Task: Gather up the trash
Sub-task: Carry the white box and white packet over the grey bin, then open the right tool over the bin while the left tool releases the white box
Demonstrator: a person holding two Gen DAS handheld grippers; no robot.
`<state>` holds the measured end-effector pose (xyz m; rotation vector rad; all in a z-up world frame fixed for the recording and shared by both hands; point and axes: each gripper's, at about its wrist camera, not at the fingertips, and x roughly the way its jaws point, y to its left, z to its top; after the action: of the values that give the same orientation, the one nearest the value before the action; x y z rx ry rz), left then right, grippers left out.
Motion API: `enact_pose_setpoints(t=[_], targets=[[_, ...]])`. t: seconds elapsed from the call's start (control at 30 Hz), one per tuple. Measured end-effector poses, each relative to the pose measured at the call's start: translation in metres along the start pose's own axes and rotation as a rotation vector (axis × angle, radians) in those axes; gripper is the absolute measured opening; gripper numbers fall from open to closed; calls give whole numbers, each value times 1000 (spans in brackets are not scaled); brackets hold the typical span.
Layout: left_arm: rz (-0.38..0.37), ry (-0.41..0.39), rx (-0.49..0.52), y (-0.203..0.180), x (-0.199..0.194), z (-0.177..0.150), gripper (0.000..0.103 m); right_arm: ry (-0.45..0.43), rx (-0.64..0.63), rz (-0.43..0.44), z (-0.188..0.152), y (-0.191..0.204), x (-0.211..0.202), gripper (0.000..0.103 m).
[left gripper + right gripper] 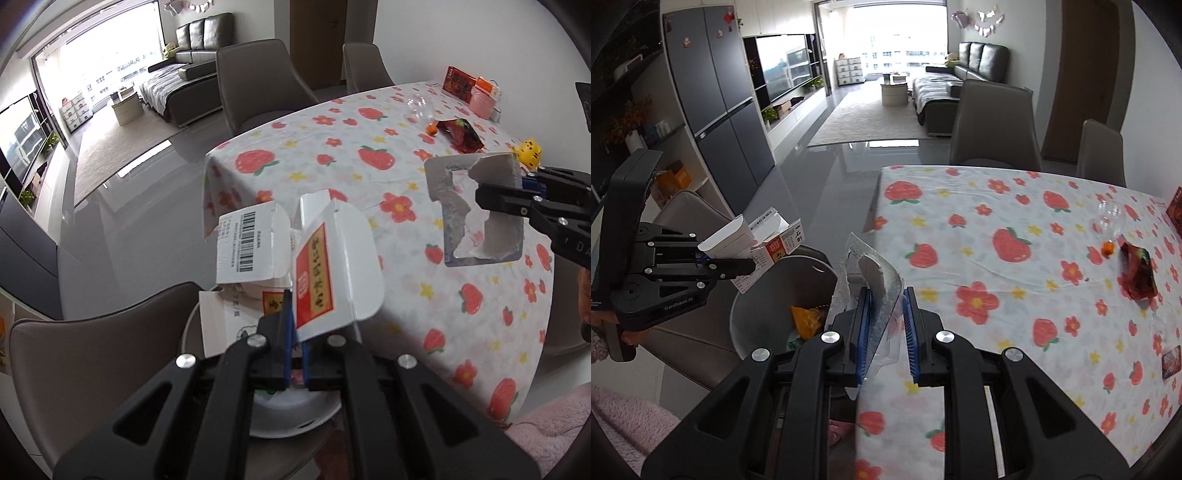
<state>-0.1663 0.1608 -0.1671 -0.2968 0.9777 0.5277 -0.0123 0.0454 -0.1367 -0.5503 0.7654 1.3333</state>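
Note:
My left gripper (295,332) is shut on a torn white medicine box (325,266) with a red and yellow label, held above a grey trash bin (764,314) beside the table. The box and left gripper also show in the right wrist view (764,247). My right gripper (884,332) is shut on a torn silver blister pack (875,280), held at the table's edge next to the bin. In the left wrist view the blister pack (476,206) hangs over the tablecloth in the right gripper (498,195). The bin holds orange trash (805,317).
The table (1015,280) has a strawberry-print cloth. On it lie a red snack wrapper (1139,273), a small orange item (1108,247), a clear plastic piece (1110,214) and a card (1171,363). A yellow toy (530,151) and pink jar (482,101) stand farther off. Chairs surround the table.

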Motion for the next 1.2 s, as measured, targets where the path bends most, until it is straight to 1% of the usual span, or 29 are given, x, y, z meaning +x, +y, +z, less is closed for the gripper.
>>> enact_pose_setpoints(t=[0.2,0.37,0.43,0.47,0.5,0.57,0.67,0.8,1.1,1.2], targets=[[39,13,-32,52,-4,-27,4,33,-37,46,10,61,40,17],[61,21,-82,84,-8,-49,4,74,-50,49,8,91,63,18],[60,22,-97,93,-10,-55,4,75,-44,49,8,98,65,25],[59,22,-101,96,-11,-57,4,74,-44,52,8,101,66,37],[59,22,-101,98,-11,-59,4,69,-46,48,9,104,66,43],[52,22,-101,102,-11,-61,4,63,-54,41,12,109,66,43],[35,20,-88,102,-6,-61,4,53,-54,30,16,113,64,43],[-7,22,-52,91,6,-54,5,44,-41,-1,16,110,59,43],[-119,57,60,56,41,-36,6,34,44,-94,6,81,39,43],[-121,80,108,43,51,-33,9,26,73,-129,2,70,31,43]])
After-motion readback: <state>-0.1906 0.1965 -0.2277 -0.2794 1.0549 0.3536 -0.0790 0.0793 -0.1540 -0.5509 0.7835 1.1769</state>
